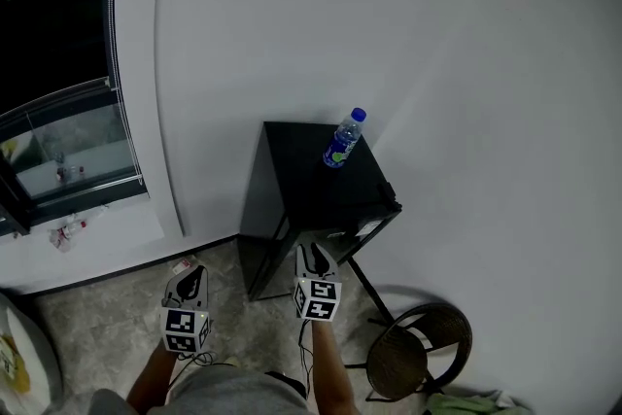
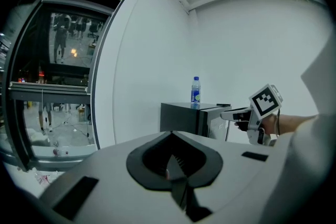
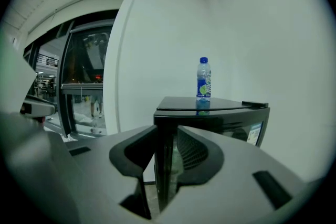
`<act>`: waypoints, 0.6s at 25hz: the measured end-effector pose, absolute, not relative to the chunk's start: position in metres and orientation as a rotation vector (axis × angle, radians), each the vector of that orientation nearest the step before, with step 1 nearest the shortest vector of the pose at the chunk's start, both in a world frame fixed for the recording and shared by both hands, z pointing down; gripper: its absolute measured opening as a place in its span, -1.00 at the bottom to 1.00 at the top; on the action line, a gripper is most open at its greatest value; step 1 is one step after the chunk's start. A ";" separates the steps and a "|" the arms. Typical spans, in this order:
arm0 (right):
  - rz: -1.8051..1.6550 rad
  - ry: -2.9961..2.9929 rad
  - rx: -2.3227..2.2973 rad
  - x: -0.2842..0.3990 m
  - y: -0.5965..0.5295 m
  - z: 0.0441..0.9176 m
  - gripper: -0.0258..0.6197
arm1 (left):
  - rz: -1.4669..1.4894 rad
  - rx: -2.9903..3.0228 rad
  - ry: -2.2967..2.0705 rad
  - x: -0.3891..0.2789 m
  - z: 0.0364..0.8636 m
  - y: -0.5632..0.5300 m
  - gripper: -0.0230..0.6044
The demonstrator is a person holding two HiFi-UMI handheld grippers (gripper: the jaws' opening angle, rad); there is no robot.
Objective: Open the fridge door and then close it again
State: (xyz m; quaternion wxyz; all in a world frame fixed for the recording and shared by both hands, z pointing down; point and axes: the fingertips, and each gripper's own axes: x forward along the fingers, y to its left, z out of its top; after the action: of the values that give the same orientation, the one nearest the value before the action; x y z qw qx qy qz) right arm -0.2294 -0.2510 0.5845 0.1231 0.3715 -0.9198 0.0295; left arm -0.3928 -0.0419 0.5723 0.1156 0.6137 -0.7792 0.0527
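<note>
left gripper [image 2: 170, 165]: jaws pressed together, nothing between
right gripper [image 1: 313, 254]: jaws apart, straddling fridge door [image 3: 162, 139] front edge, not clamped
water bottle [image 1: 343, 140]: upright on mini fridge [image 1: 301, 172] top

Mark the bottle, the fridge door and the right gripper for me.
bottle [image 1: 344, 139]: head view, middle of its body.
fridge door [image 3: 163, 157]: right gripper view, its free edge between the jaws.
right gripper [image 1: 313, 256]: head view, midway between its fingertips.

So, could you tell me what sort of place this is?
Probably a corner of an office or studio at night: a small black fridge with a water bottle on top, a bare white wall, and a tall dark window.
</note>
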 end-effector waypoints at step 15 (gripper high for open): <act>0.042 -2.726 1.222 -0.149 -0.182 0.545 -0.68 | 0.176 1.975 -2.154 -0.342 0.565 -0.054 -0.91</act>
State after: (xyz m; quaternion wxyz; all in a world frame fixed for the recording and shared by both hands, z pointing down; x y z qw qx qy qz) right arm -0.1493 -0.1822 0.5448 0.0769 0.4077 -0.9097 0.0141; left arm -0.3425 -0.0536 0.5653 0.1068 0.6707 -0.7316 0.0597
